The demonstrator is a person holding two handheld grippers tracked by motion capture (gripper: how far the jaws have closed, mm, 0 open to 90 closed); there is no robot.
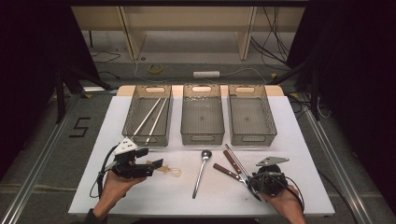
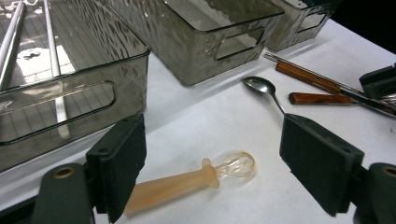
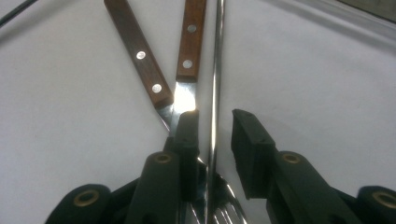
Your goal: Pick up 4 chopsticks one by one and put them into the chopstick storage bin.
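1. Sorting cutlery into bins looks to be the step in hand: the right gripper (image 3: 212, 126) stands narrowly open astride a steel fork (image 3: 215, 70), pads not yet pressing, just right of the wooden-handled knives (image 3: 189, 42).
2. The left gripper (image 2: 212, 163) gapes wide over the orange baby spoon (image 2: 187, 179), left of the metal spoon (image 1: 201, 172).
3. Next, I judge: close squarely, lift clear of the knives.
4. Open table lies before the middle bin (image 1: 202, 135).

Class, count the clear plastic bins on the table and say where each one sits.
3, in a row along the table's far side: left bin holding chopsticks, middle bin, right bin.
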